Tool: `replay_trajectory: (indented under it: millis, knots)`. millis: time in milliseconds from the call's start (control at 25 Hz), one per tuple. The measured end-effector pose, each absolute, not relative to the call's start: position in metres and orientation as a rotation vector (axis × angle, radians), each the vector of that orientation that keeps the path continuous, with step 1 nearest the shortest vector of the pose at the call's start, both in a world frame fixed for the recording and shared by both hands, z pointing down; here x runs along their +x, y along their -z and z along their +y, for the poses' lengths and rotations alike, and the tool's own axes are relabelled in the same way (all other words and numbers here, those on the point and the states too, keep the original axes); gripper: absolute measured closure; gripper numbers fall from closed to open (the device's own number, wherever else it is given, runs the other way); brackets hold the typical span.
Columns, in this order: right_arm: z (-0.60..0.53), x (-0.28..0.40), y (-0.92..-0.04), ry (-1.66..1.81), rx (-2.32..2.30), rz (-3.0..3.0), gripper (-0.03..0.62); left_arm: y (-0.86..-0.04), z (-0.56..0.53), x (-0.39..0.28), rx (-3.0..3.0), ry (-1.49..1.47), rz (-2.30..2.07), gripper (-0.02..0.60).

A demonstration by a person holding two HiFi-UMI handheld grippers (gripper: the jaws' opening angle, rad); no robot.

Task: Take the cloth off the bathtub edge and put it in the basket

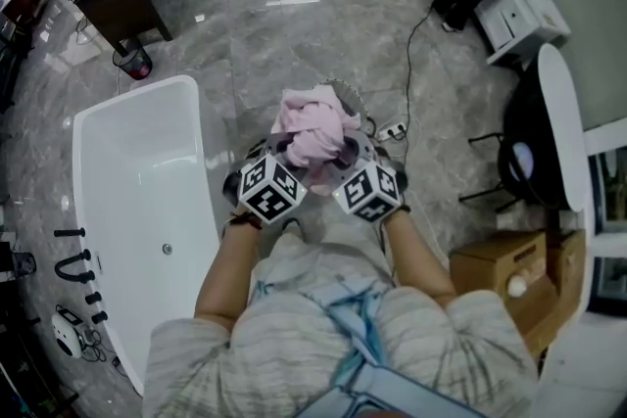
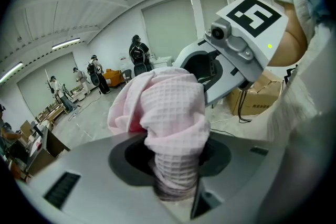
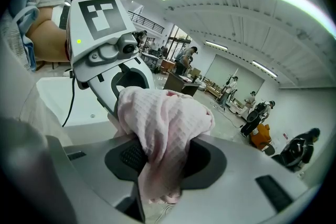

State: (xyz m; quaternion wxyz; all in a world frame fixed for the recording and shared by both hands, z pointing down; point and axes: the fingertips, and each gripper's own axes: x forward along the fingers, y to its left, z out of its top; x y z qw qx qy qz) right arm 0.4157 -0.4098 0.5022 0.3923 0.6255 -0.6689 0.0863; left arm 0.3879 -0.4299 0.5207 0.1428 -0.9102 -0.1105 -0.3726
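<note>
1. So, the pink cloth [image 1: 312,130] is off the bathtub [image 1: 199,173], bunched at frame centre, well apart from the tub at left
2. Left claw [image 2: 176,181] is narrowed onto one fold and right claw [image 3: 157,176] pinches another; two grips probably stop the bundle trailing
3. Basket [image 1: 351,98] rim peeks out just behind the cloth, upper centre; the cloth looks to be above it, not in
4. Likely next: lower it, then let go over the basket
</note>
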Motion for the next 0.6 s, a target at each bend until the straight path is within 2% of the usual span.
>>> replay_trajectory:
  millis: [600]
  knots:
    - [-0.432, 0.544, -0.515, -0.234, 1.54, -1.766, 0.424, -0.533, -0.45, 0.513, -2.619, 1.163, -0.302, 0.408]
